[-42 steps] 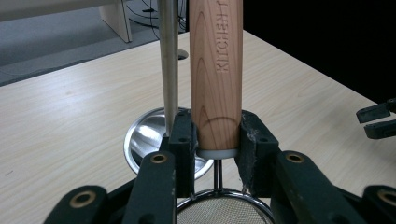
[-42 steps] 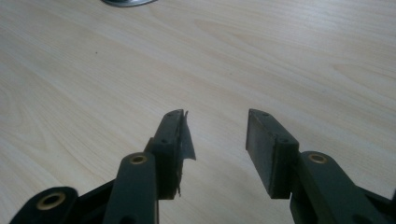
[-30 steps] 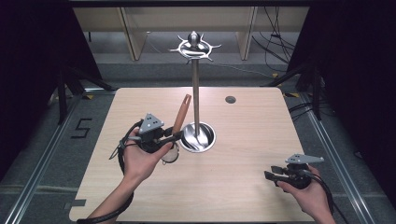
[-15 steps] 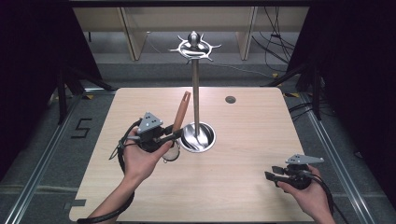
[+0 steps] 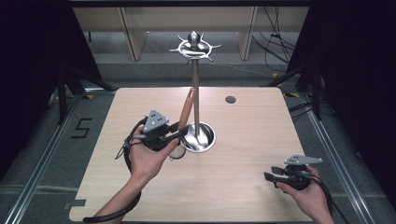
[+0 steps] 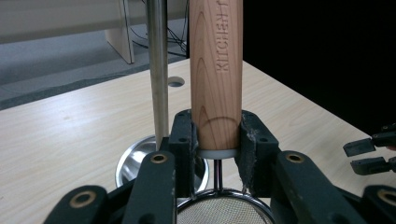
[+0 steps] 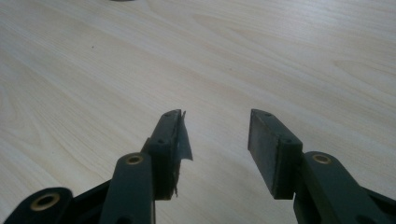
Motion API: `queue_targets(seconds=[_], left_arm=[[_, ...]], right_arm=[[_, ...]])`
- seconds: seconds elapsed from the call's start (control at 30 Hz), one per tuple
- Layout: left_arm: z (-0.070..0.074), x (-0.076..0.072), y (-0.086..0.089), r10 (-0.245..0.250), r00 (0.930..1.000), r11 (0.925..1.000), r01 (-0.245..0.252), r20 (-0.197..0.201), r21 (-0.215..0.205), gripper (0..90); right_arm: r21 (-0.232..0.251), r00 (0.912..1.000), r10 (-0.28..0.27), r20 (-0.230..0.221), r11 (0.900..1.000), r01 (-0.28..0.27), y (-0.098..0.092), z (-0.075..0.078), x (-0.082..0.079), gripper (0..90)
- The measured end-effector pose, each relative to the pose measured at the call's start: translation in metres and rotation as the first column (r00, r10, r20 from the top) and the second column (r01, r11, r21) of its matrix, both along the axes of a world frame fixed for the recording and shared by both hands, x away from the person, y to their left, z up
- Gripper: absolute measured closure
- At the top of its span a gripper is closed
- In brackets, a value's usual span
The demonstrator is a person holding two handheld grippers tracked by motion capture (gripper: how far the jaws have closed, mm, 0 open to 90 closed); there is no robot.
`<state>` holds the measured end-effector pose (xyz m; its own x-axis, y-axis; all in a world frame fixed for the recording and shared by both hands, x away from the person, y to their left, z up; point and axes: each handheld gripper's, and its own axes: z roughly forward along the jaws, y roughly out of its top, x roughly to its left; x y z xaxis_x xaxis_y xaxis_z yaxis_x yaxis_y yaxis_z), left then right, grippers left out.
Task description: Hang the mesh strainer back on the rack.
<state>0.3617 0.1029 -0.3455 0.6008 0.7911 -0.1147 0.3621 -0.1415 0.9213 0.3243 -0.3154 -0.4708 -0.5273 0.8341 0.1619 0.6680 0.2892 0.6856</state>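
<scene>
A metal stand [image 5: 195, 84] with a round steel base [image 5: 203, 139] and a hooked crown rises at the table's middle. My left gripper [image 5: 176, 129] is shut on the wooden handle [image 6: 216, 70] of a small mesh strainer [image 6: 224, 210], held upright just left of the stand's pole [image 6: 158, 65]. The handle [image 5: 187, 109] leans toward the pole, and the strainer's mesh bowl [image 5: 176, 150] hangs below the jaws. My right gripper [image 5: 271, 173] rests low over the table's front right, open, with nothing between its fingers [image 7: 173, 140].
The pale wooden table [image 5: 252, 121] has a round cable hole [image 5: 230, 99] at its far right. Black curtains close both sides, and shelving stands behind the table. The other gripper's jaw tips [image 6: 371, 153] show at the right edge of the left gripper view.
</scene>
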Motion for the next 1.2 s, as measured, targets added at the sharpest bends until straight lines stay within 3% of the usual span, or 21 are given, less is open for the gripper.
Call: queue_targets(seconds=[0.2, 0.7, 0.8, 1.2], left_arm=[[0.007, 0.001, -0.001, 0.010, 0.9999, 0.9999, -0.010, 0.011, -0.008, 68.9], [0.020, 0.000, -0.001, 0.042, 0.9980, 0.9987, -0.041, 0.047, -0.032, 69.0], [0.024, 0.000, 0.000, 0.047, 0.9971, 0.9982, -0.045, 0.060, -0.038, 69.0], [0.031, 0.002, 0.001, 0.079, 0.9911, 0.9952, -0.072, 0.108, -0.066, 69.0]], right_arm=[[-0.023, 0.9998, 0.011, 0.019, 1.000, -0.010, -0.002, 0.000, 0.001, 55.3], [-0.020, 0.9997, 0.014, 0.020, 1.000, -0.014, -0.002, 0.000, 0.001, 54.9], [0.000, 1.0000, 0.003, 0.005, 1.000, -0.003, 0.000, 0.000, 0.000, 54.9], [-0.002, 0.9999, 0.008, 0.008, 1.000, -0.008, 0.000, 0.000, 0.000, 54.8]])
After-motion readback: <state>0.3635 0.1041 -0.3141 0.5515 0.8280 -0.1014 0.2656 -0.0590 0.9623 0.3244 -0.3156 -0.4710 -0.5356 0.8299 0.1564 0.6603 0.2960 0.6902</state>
